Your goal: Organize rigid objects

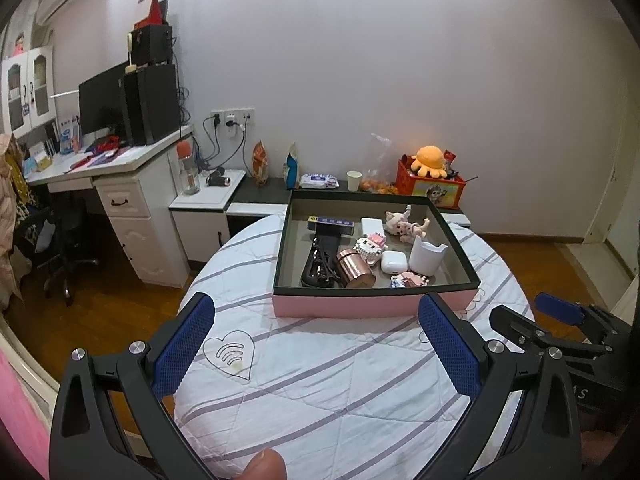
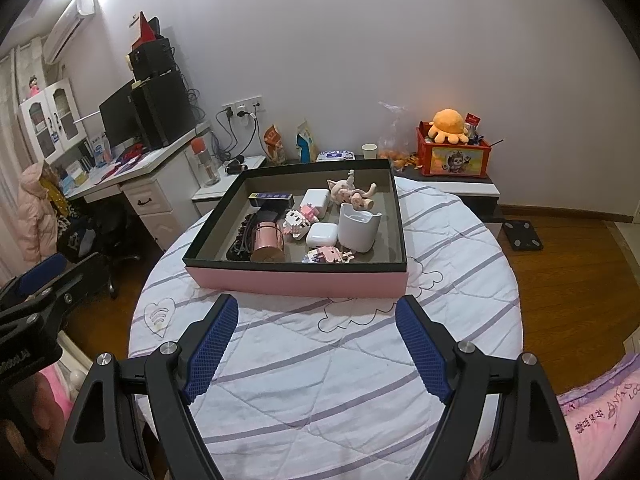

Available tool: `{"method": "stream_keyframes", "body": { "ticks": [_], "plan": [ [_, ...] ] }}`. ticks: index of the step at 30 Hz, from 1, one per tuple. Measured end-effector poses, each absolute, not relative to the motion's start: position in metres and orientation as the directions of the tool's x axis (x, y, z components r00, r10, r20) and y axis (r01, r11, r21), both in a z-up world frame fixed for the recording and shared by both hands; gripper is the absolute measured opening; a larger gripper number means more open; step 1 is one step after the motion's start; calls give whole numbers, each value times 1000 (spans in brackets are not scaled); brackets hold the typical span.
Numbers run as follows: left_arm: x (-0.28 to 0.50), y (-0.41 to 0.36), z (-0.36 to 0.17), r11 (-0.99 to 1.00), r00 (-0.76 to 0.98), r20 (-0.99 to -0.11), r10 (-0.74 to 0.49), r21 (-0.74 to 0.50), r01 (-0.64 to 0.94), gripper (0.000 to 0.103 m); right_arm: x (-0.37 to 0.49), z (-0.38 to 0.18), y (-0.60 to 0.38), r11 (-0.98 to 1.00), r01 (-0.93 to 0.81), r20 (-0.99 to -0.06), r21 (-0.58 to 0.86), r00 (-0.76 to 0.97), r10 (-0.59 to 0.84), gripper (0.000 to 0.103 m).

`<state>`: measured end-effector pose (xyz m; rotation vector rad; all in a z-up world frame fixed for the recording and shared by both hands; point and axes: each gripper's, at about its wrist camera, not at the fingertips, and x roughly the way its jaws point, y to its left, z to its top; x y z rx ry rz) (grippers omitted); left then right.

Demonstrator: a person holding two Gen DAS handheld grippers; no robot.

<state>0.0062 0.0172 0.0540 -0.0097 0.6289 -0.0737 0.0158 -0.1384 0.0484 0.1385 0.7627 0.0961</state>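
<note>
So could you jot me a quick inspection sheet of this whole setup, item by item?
Surface: round table under a white quilted cloth with grey stripes.
Job's things: pink box holding a rose-gold cylinder, white cup, white earbud case, pig doll, brick figures and a dark pouch.
Clutter: nothing seen on the cloth beside the box.
Grippers: left gripper and right gripper open, blue fingers empty, short of the box.
Cables: plugs and leads at the wall sockets.
Surroundings: desk with monitor, orange octopus plush.
</note>
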Motion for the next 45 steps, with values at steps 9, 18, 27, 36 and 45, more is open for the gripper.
{"method": "stream_keyframes", "body": {
  "ticks": [9, 18, 27, 36, 45],
  "plan": [
    [9, 17, 55, 998, 807, -587, -65, -28, 60, 103, 20, 51, -137, 987, -40, -677, 158, 723, 138, 83],
    [9, 17, 62, 999, 801, -596, -52, -21, 49, 103, 14, 65, -136, 992, -24, -674, 125, 731, 103, 83],
    [-7, 16, 86, 999, 830, -555, -51, -17, 50, 103, -6, 93, -135, 996, -19, -631, 91, 773, 72, 83],
    [-12, 14, 90, 998, 834, -549, -62, -17, 63, 103, -6, 90, -131, 996, -25, -634, 90, 769, 77, 83],
    [-9, 12, 88, 997, 821, -567, -70, -19, 72, 103, -7, 86, -133, 995, -20, -641, 94, 764, 76, 83]
  ]
}}
